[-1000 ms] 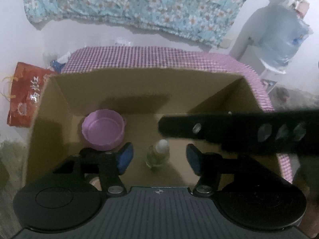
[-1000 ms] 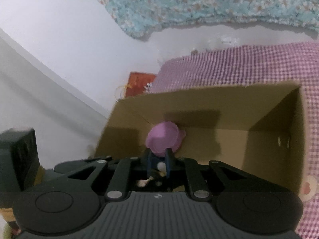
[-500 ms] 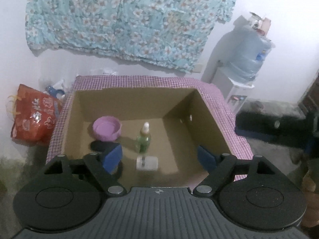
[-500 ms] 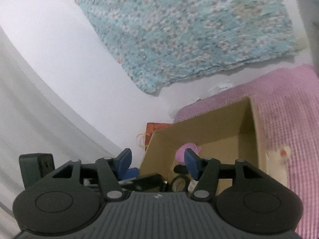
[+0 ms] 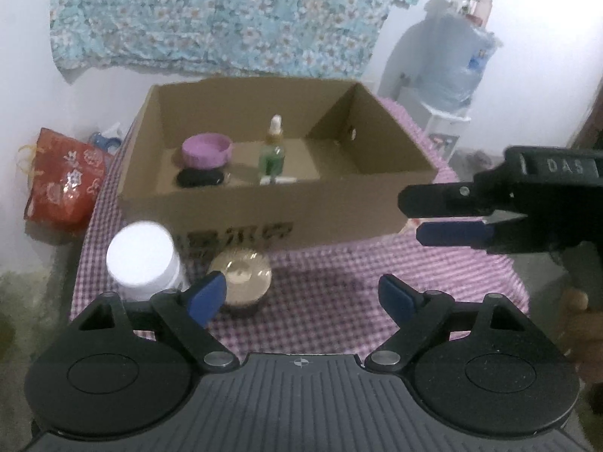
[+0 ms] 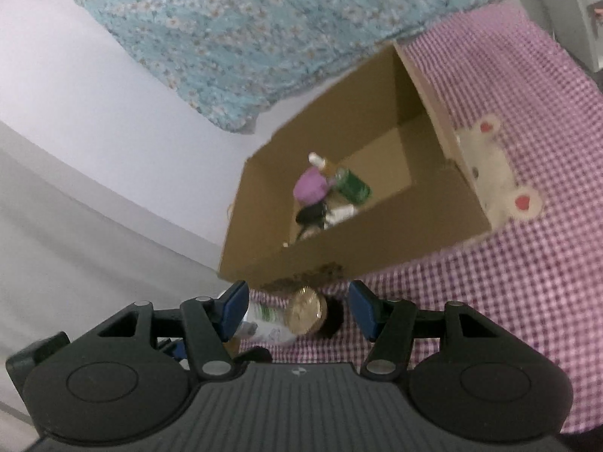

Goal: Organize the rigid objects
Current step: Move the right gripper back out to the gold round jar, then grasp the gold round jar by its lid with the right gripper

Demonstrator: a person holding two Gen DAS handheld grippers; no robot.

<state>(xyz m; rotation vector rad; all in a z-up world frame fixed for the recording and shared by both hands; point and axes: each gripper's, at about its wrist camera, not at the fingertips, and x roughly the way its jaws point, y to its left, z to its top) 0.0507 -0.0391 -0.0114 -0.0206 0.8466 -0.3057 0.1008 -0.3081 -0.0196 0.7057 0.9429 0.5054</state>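
Floral cloth hangs on the wall behind a desk [image 5: 339,293] covered in purple check, where a cardboard box [image 5: 264,203] sits open-topped. Inside it a purple bowl [image 5: 205,149] rests on something black at the left, and a small green bottle [image 5: 272,154] stands upright near the middle. Two things remain outside, just before the box's near wall at its left end: a white jar [image 5: 141,260] and, touching its right side, a gold-lidded jar [image 5: 241,275]. The left tool [image 5: 301,295] is empty and its jaws are opening, nothing between them; the gold lid lies just ahead of its left finger, so both jars sit left of its centre line. The right tool [image 6: 297,310], jaws parted and released, holds nothing; in its own view the gold jar [image 6: 307,310] lies squarely between the fingers, a little beyond the tips, with the white jar [image 6: 264,322] on its left. That makes the right tool look the better aligned for the gold jar, I judge, while the left hand is nearer the white one. Both jars stand upright, so a grasp across the sides seems fitting.
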